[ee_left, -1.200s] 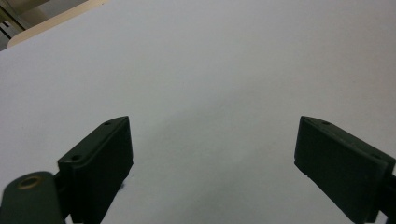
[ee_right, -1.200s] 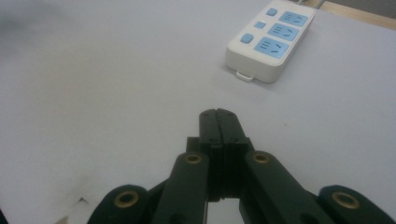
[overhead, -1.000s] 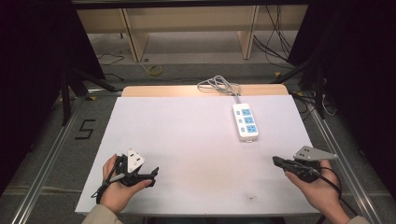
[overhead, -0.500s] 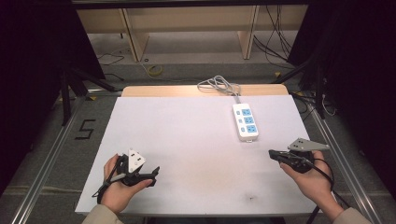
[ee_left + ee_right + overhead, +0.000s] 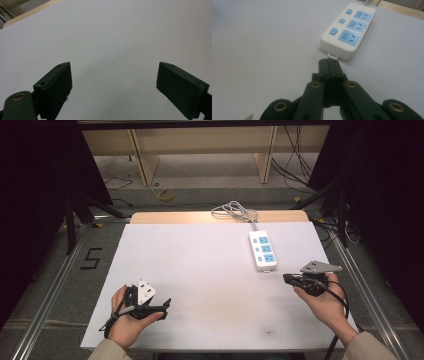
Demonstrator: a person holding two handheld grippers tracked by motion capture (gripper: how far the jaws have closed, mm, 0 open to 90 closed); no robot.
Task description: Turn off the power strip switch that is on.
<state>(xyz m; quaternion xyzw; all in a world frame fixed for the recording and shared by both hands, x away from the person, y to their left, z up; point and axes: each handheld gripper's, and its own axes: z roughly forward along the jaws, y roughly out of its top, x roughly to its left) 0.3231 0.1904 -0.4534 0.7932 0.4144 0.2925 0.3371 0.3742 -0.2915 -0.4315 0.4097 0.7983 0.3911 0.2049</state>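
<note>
White table sheet (image 5: 200,270): a large, plain white covering over a table with a pale wooden far edge; bare apart from the items listed here, with a small dark speck near the front edge.

White plastic power strip (image 5: 262,250) with three blue sockets and blue switches: lies flat on the right half of the sheet, long axis running away from the person. Its grey cable (image 5: 232,211) leaves the far end and lies in loose loops at the table's back edge. In the right gripper view the strip (image 5: 348,30) sits just ahead of the jaw tips, its near short end with a small hanging loop facing them; a narrow gap of sheet seems to remain between tips and strip.

Right gripper (image 5: 289,279): black, two-jawed, topped by a grey three-cornered plate, held in the person's right hand (image 5: 325,302) low over the sheet, near the strip's near end. Jaws pressed flat together, nothing between them, as the right gripper view (image 5: 329,62) confirms.

Left gripper (image 5: 162,306): black, carrying a white block on top, held in the left hand (image 5: 125,322) at the front left of the sheet, well apart from the strip. Jaws spread wide (image 5: 113,82), with bare sheet between them.

Floor beside table: a black numeral 5 (image 5: 91,258) marked to the left.
</note>
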